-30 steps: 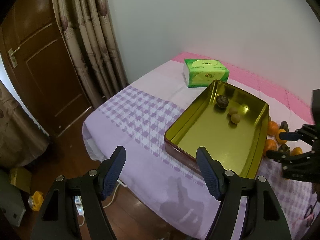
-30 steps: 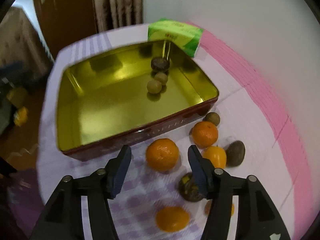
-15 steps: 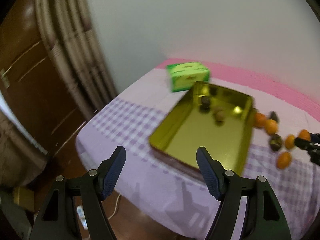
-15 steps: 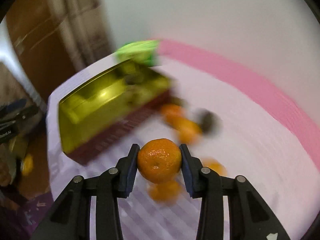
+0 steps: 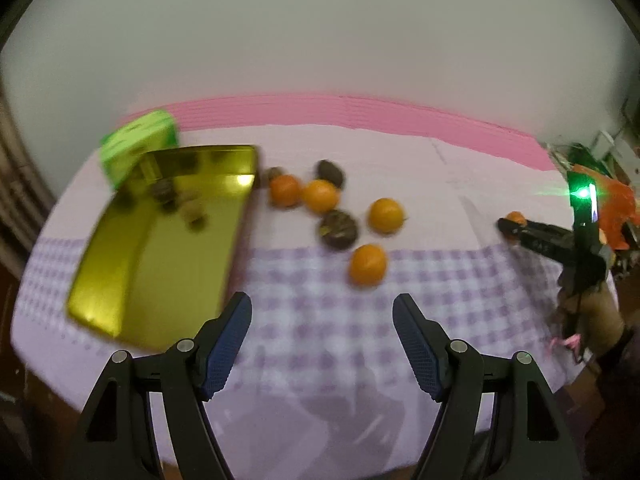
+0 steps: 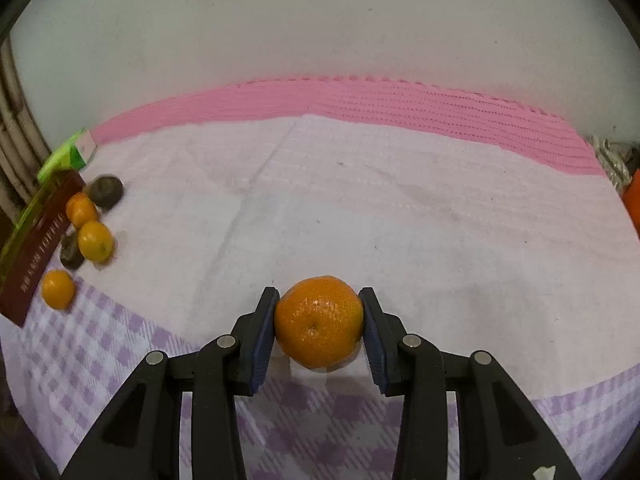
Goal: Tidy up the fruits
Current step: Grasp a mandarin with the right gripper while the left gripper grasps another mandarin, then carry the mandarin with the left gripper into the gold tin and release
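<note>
My right gripper [image 6: 319,322] is shut on a tangerine [image 6: 319,321] and holds it over the right part of the table; it also shows in the left wrist view [image 5: 516,222]. My left gripper [image 5: 322,336] is open and empty above the table's front edge. A gold tin tray [image 5: 120,272] with a few small brown fruits [image 5: 160,190] lies at the left. Several tangerines [image 5: 368,264] and dark passion fruits [image 5: 338,229] lie on the cloth right of the tray. Some of them show in the right wrist view [image 6: 95,241] beside the tray's red wall [image 6: 38,248].
A green tissue pack [image 5: 138,144] sits behind the tray. A pink mat [image 6: 400,100] runs along the white wall. Red and green clutter [image 5: 600,196] stands at the far right. The cloth [image 6: 400,208] ahead of my right gripper is bare.
My right gripper closed on a tangerine beside the tray and carried it right, away from the tray. My left gripper swung right to face the loose fruits; it stayed open.
</note>
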### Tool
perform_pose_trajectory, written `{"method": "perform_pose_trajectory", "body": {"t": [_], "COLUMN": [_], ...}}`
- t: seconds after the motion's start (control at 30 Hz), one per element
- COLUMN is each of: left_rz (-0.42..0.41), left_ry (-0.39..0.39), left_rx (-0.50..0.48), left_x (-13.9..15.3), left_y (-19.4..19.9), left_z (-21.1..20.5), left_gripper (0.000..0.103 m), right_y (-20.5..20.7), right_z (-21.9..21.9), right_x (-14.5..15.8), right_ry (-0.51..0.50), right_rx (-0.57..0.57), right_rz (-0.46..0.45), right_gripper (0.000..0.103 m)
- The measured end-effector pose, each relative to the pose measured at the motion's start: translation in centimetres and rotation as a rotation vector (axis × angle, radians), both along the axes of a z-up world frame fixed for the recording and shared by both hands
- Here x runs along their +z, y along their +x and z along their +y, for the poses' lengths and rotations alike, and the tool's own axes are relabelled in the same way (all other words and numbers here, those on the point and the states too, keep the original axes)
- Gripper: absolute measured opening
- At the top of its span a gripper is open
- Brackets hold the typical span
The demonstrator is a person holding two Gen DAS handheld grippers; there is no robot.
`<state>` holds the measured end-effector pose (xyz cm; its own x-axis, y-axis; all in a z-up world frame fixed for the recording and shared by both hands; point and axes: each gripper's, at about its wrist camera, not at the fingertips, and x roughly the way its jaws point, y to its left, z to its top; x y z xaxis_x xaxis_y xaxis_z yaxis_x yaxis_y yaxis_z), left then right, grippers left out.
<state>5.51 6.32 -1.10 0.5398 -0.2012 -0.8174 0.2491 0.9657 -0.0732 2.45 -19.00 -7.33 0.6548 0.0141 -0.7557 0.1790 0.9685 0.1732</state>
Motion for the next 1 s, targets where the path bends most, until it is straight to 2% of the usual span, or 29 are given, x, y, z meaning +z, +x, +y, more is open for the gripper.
{"method": "perform_pose_trajectory", "body": {"t": [0.13, 0.2, 0.3, 0.43, 0.47, 0.57, 0.6, 0.77, 0.83, 1.0], "left_rz": [0.071, 0.091, 0.086, 0.114, 0.117, 0.155, 0.13, 0.145, 0.143, 0.119], "left_ry": [-0.009, 0.017, 0.108, 0.113, 0.109, 0.111, 0.099, 0.056, 0.016, -0.011], "left_rx": [-0.045, -0.079, -0.081, -0.082, -0.086, -0.094, -0.091, -0.058, -0.041, 0.023], "left_x": [-2.2, -3.5, -5.3, -6.8, -7.1, -8.3, -8.2, -7.7, -6.6, -3.8], "left_y": [3.6, 4.4, 5.5, 6.5, 6.6, 7.2, 7.2, 6.0, 4.7, 2.2], "left_z": [-3.1, -4.5, -5.9, -6.4, -6.5, -6.6, -6.5, -5.6, -4.9, -2.8], "left_gripper": [0.074, 0.074, 0.073, 0.07, 0.065, 0.037, 0.036, 0.036, 0.036, 0.036], "right_y": [-0.8, -0.2, -0.4, -0.4, -0.4, -0.4, -0.4, -0.5, -0.4, -0.3], "right_z": [-0.5, -0.1, -0.2, -0.6, -0.7, -0.8, -0.8, -1.0, -0.8, -0.6], "right_x": [-0.1, -0.4, -0.4, -0.6, -0.6, -0.7, -0.7, -0.7, -0.7, -0.7], "right_ry": [0.018, 0.035, 0.052, 0.08, 0.089, 0.103, 0.105, 0.118, 0.111, 0.091], "right_rx": [-0.007, -0.009, -0.009, -0.007, -0.007, -0.006, -0.005, -0.006, -0.006, -0.007], "right_rz": [-0.032, -0.036, -0.042, -0.05, -0.052, -0.057, -0.057, -0.061, -0.059, -0.052], "right_gripper": [0.038, 0.038, 0.038, 0.038, 0.038, 0.039, 0.039, 0.039, 0.039, 0.039]}}
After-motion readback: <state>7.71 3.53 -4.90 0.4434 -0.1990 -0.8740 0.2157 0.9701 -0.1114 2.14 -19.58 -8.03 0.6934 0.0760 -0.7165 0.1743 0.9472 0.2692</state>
